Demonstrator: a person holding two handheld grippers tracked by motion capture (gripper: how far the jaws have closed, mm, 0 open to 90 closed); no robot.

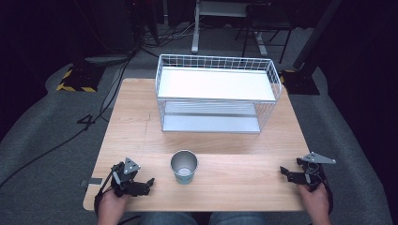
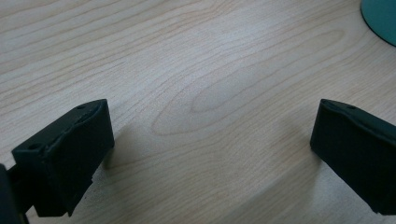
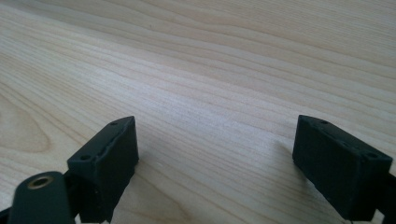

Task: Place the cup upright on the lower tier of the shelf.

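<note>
A light wooden table [image 1: 131, 122] carries a white two-tier wire rack [image 1: 217, 93] at its far middle and a round metal cup with a teal base [image 1: 184, 166] near the front centre. The left claw [image 1: 149, 182] rests left of the cup, jaws spread apart and empty. The right claw [image 1: 283, 171] lies at the near right, likewise released.

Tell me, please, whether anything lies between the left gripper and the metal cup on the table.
Nothing visible does. The left gripper, jaws open, rests on the wooden table just left of the metal cup, with bare wood between them.
</note>
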